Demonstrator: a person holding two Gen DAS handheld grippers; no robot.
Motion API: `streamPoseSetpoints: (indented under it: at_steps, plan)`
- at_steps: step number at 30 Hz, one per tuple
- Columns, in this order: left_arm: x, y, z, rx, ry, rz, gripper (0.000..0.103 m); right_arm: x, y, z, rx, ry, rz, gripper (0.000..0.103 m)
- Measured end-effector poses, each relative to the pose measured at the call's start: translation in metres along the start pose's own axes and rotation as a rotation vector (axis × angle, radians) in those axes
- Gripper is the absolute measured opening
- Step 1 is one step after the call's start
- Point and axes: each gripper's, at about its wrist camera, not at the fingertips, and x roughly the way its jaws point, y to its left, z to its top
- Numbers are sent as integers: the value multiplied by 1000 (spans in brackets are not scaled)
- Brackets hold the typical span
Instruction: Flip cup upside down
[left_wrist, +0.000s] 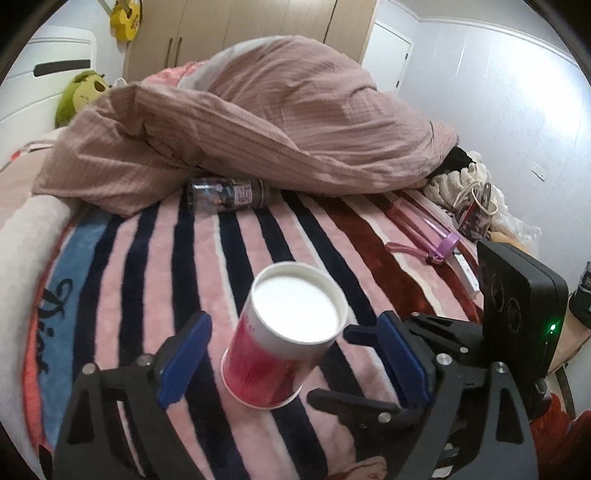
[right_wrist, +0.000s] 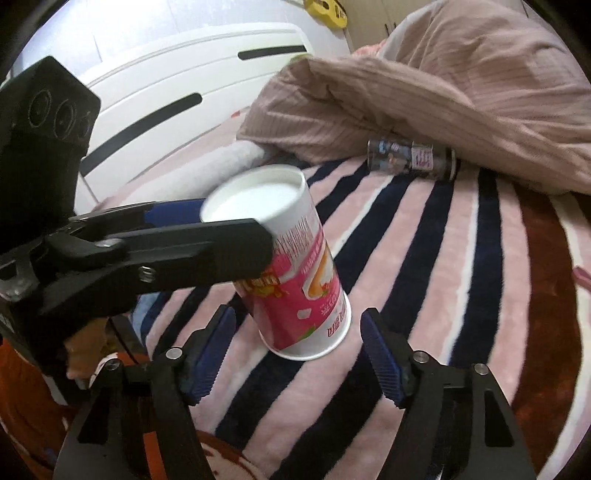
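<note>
A pink and white paper cup (left_wrist: 280, 343) stands upside down on the striped blanket (left_wrist: 155, 280), white base up and rim down, leaning slightly. My left gripper (left_wrist: 291, 343) is open, its blue pads on either side of the cup with gaps. In the right wrist view the cup (right_wrist: 295, 273) stands just ahead of my open right gripper (right_wrist: 295, 332). The left gripper's black finger (right_wrist: 192, 251) reaches in from the left beside the cup's upper part; I cannot tell if it touches.
A heaped pink duvet (left_wrist: 266, 122) fills the far side of the bed. A dark jar (left_wrist: 229, 194) lies at its foot. A pink bottle with a purple cap (left_wrist: 424, 225) lies at right, near a mug (left_wrist: 474, 218) and cream fabric.
</note>
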Motion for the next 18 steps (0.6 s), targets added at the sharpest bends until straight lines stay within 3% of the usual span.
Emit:
streamPoseSetpoints:
  at_steps: [5,7,10,15,18]
  plan:
    - [-39,-10,8,-7,-48,51,91,-33,17,7,-54,-51,-78,85]
    - [-58,-16,10,-6,-74,82,102,-48,25,11,-74,-79,-120,93]
    - [-80,-21,12,-9,-106,129,102,-72,37,17,-100,-120,-182,103]
    - [-110,-28,11,-40,-124,207,102,-104,54,25,-120,-171,-273,103]
    - [-120,-31,9,-57,-129,228,102,-119,60,24,-112,-194,-275,103]
